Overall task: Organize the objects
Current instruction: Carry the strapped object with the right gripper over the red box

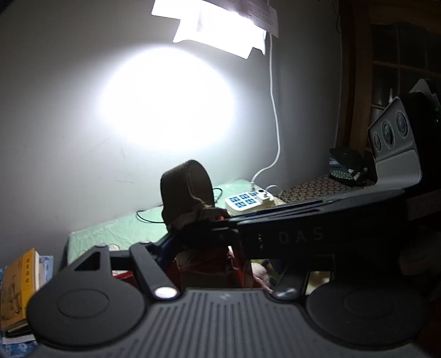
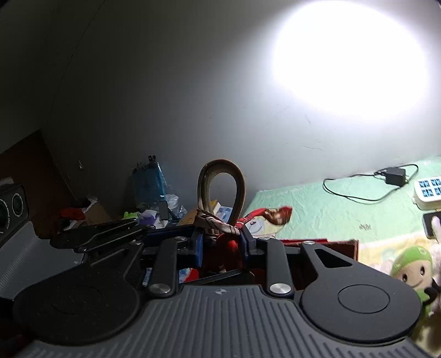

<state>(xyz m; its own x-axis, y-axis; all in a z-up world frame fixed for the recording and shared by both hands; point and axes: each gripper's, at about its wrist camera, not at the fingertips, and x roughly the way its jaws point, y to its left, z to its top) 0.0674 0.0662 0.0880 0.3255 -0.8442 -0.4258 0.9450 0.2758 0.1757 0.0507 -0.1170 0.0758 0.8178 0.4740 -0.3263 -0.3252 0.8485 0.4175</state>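
A brown belt loop (image 2: 222, 190) is held upright above a patterned, bunched fabric (image 2: 213, 224), and that bundle is clamped between the blue pads of the right gripper (image 2: 222, 243), whose jaws stand narrowly apart around it. In the left wrist view the same loop (image 1: 187, 190) is seen side-on, dark against the lit wall, raised above the bed. The state of the left gripper (image 1: 193, 239) cannot be told: one finger is seen reaching toward the bundle, but the other is covered by the right gripper's body, which crosses in front and bears the letters "DAS" (image 1: 300, 236).

Below the held bundle, a dark red box (image 2: 325, 247) is seen with its rim just beyond the right gripper's fingers. A red printed cloth (image 2: 271, 216) lies past it on the green sheet (image 2: 317, 209).

Open room is found over the middle of the sheet, toward the pale wall (image 2: 165, 110). The right part of the sheet is occupied by a black adapter with its cable (image 2: 395, 176) and a white power strip (image 1: 246, 202) with blue sockets, into which a white cord (image 1: 274, 110) runs down the wall. A green plush toy (image 2: 410, 264) lies at the near right edge. The far left is crowded by clutter around a blue bag (image 2: 150, 183).

A yellow book (image 1: 20, 283) carries vertical writing too small to be read. Papers under the lamp (image 1: 220, 24) are washed out.
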